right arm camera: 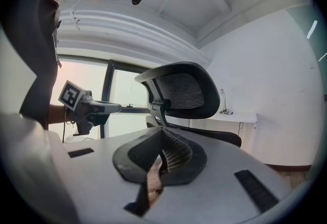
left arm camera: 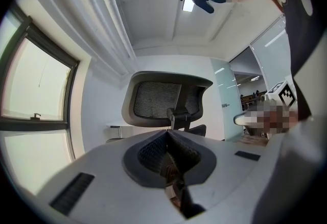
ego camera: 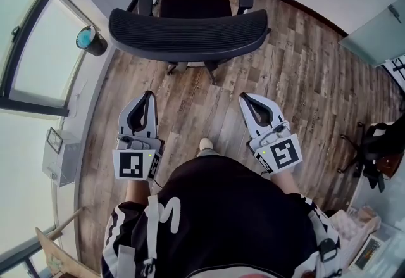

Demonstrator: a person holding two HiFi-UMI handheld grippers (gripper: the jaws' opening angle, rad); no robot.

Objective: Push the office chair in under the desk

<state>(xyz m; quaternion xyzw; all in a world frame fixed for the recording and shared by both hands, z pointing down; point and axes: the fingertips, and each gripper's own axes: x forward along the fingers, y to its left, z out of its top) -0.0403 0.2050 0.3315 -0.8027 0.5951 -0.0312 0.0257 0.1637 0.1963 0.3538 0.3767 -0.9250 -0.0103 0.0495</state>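
Tools number two: left tool (ego camera: 150, 94) and right tool (ego camera: 243, 99), jaws together and empty, facing one office chair (ego camera: 190, 33).

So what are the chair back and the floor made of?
Chair back: black mesh, probably woven fabric, stretched in a smooth dark frame that looks like plastic; a fine grid pattern shows, paler than the frame. Floor: brown-grey planks with wood grain and visible seams, matte; it could be real wood, laminate or vinyl, and the look cannot say which.
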